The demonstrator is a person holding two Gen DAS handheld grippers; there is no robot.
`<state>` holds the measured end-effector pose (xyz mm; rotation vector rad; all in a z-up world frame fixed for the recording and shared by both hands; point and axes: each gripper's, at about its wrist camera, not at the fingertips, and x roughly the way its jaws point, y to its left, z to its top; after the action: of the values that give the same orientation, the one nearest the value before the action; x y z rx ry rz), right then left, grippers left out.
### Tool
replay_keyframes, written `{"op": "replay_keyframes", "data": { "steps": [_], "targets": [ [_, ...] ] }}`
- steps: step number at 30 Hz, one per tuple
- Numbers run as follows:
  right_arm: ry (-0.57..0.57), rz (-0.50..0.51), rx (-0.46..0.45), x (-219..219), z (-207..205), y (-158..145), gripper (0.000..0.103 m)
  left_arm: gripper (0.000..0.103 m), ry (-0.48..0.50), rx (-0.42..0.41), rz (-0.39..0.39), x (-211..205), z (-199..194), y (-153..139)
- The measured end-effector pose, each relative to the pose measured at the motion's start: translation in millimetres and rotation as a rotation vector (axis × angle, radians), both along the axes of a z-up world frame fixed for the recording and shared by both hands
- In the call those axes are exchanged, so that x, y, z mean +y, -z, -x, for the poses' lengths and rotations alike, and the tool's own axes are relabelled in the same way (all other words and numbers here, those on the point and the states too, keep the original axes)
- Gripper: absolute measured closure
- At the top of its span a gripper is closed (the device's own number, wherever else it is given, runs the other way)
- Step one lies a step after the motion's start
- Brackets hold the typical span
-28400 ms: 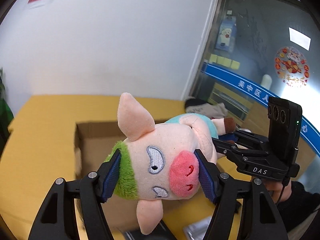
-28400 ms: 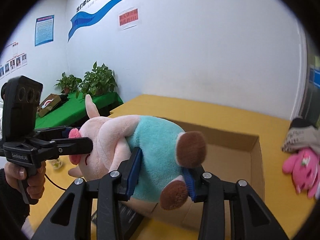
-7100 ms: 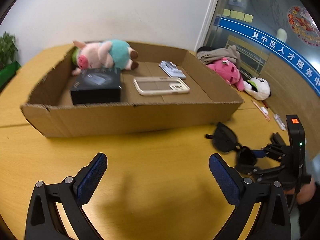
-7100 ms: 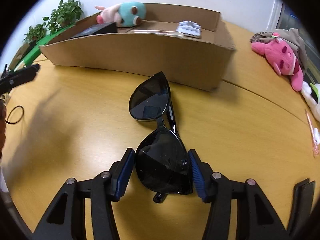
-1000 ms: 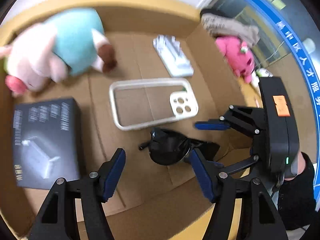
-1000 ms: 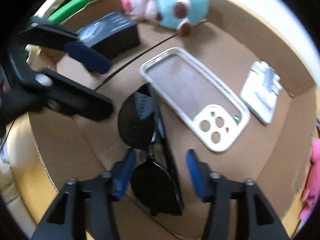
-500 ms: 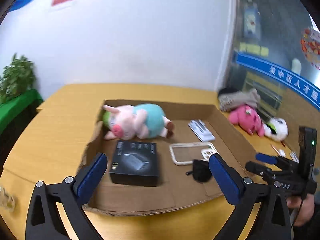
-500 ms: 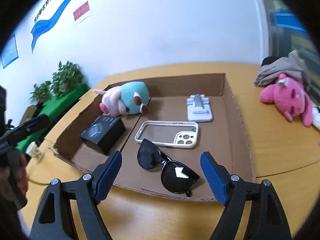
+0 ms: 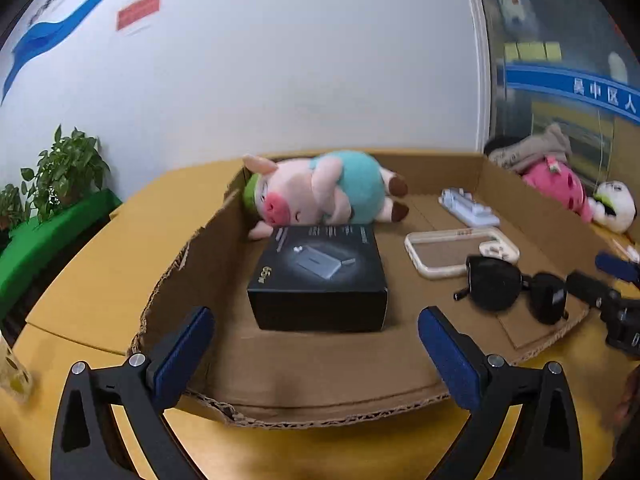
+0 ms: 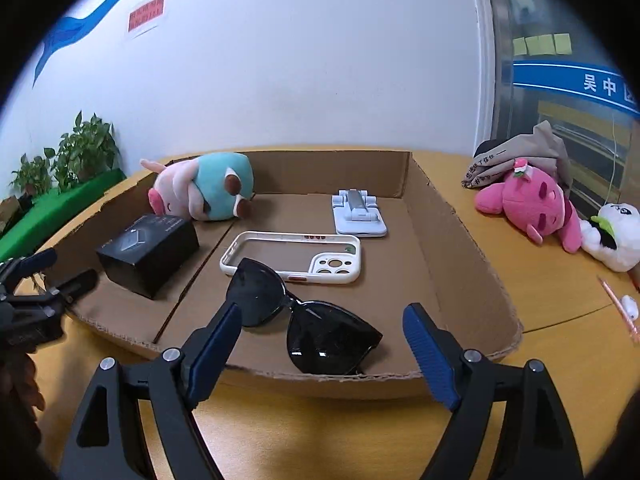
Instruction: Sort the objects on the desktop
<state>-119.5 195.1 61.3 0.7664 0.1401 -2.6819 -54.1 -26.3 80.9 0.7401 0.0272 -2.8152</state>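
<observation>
Sunglasses (image 10: 304, 316) lie inside the box (image 10: 460, 240), at its near right part, lenses dark, just in front of the phone case (image 10: 296, 256) and overlapping its near edge in the right wrist view. The right gripper (image 10: 322, 344) stands just short of the box's near wall; its jaws are opening, well spread, and nothing is between the pads. The sunglasses sit beyond the fingertips, seen through the gap but apart from both pads.

Seen from the left wrist, the sunglasses (image 9: 516, 288) lie to the right, beyond the right finger of the left gripper (image 9: 316, 344). Its jaws stand wide apart and hold nothing. Straight ahead of it, inside the box (image 9: 520, 196), sits the black carton (image 9: 320, 276), apart from the pads. Behind the carton the pig (image 9: 320, 196) lies on its side against the far wall, snout touching the carton's far edge. The white stand (image 9: 468, 206) rests flat toward the far right corner, with the case (image 9: 460, 252) between it and the sunglasses.

The box stands on the yellow table (image 10: 540, 280). Outside it, on the right, lie a pink toy (image 10: 532, 204) and a panda (image 10: 612, 236), touching each other. The right gripper (image 9: 616, 276) also shows at the right edge of the left view, near the sunglasses but clear of them
</observation>
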Motion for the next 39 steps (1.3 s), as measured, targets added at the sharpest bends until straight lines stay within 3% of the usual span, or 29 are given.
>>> {"op": "replay_keyframes", "data": {
  "steps": [2,9,15,18,21,22,39],
  "targets": [
    [0.002,0.004,0.042,1.5,-5.1,1.6,0.019,0.0,0.006,0.005,-0.007,-0.8,0.0,-0.2],
    [0.007,0.005,0.048,1.8,-6.5,-0.7,0.019,0.0,-0.008,0.007,-0.007,0.1,-0.8,-1.5],
    [0.012,0.007,0.046,1.6,-5.3,-1.0,0.016,0.0,-0.061,0.014,0.0,4.1,-3.4,-2.1],
    [0.024,0.005,0.047,0.2,-4.8,-0.5,0.016,0.0,-0.139,0.013,0.007,7.7,-5.0,-2.3],
    [0.035,0.003,0.047,-1.3,-4.5,-0.4,0.015,0.0,-0.199,-0.002,-0.07,3.1,-6.1,0.7],
    [0.037,0.0,0.048,-1.7,-4.7,-0.3,0.015,0.0,-0.201,-0.008,-0.112,-1.2,-6.6,2.7],
    [0.035,-0.003,0.043,-1.7,-4.1,0.2,0.013,0.0,-0.196,-0.011,-0.106,-0.8,-7.3,3.7]
  ]
}}
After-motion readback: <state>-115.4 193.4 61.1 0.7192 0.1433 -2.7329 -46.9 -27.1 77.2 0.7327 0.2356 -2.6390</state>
